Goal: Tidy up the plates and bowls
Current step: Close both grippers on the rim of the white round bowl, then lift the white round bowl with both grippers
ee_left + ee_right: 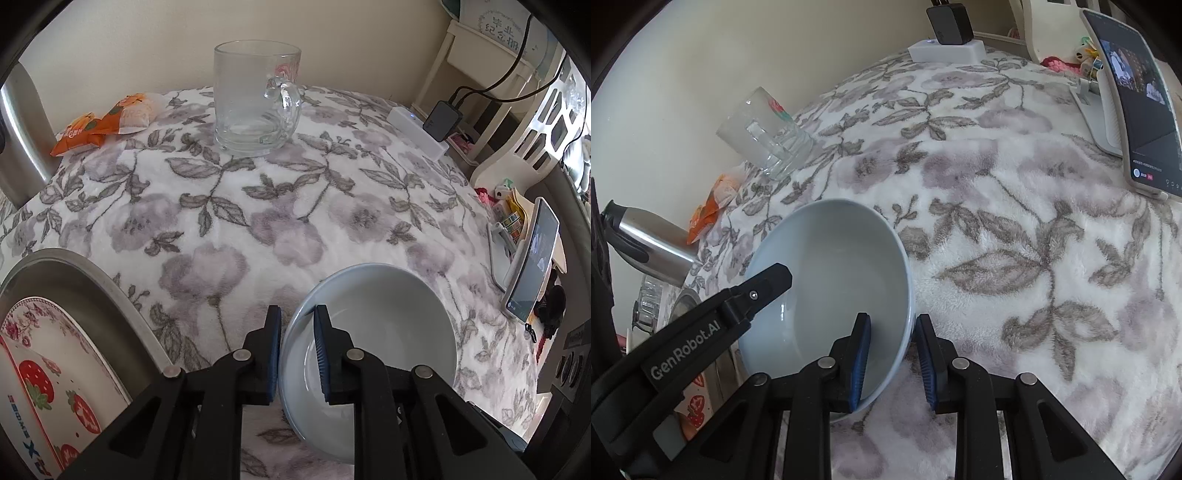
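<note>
A pale blue bowl [388, 325] [831, 266] sits on the floral cloth. My left gripper [297, 350] straddles its left rim, with one blue pad inside and one outside, shut on the wall. My right gripper [894, 354] clamps the near right rim in the same way. One black finger [768, 284] of the left gripper shows over the bowl's far side in the right wrist view. A strawberry-patterned plate [44, 369] [696, 406] lies in a steel basin [92, 273] to the left of the bowl.
A glass mug [255, 99] [768, 136] stands at the back by the wall. Orange snack packets [103, 122] and a steel flask [22, 133] [650, 247] are at the left. A phone on a stand [532, 258] [1137, 110] and a power strip [417, 133] line the right edge.
</note>
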### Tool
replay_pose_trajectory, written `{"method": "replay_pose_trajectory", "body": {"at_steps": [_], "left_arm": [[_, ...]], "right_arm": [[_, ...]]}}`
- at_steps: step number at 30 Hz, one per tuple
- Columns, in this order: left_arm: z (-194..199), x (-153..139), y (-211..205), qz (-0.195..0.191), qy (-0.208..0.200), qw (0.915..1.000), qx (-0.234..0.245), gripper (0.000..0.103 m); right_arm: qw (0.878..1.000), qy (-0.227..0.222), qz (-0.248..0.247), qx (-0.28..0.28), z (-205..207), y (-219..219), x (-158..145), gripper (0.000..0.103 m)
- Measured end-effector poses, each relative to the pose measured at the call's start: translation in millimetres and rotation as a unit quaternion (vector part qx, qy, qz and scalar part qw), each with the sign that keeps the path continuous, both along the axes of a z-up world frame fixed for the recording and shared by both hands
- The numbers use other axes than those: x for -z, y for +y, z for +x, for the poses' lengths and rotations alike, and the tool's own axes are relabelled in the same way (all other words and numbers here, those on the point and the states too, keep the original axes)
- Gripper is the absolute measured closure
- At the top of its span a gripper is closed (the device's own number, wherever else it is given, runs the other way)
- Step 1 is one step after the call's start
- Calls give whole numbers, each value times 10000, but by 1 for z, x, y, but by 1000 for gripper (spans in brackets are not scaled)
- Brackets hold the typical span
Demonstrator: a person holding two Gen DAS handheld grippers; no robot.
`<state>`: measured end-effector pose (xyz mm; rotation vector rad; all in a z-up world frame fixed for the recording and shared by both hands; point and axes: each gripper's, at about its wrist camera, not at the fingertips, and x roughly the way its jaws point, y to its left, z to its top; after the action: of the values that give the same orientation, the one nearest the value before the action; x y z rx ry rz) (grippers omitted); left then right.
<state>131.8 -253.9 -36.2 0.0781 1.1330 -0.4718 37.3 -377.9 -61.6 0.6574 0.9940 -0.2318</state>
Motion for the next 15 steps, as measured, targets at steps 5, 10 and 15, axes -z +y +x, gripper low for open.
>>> {"method": "replay_pose_trajectory", "body": {"at_steps": [5, 10, 15], "left_arm": [[0, 0, -1, 6, -8, 10000, 8, 85], [-1, 0, -1, -11, -2, 10000, 30, 85], [-1, -1, 2, -122, 63, 9999, 34, 86]], "right_arm": [[10000, 8, -10, -3, 0, 1, -1, 78], [10000, 27, -62, -37, 1, 4, -3, 81], [9999, 26, 98, 31, -1, 1, -2, 82]]}}
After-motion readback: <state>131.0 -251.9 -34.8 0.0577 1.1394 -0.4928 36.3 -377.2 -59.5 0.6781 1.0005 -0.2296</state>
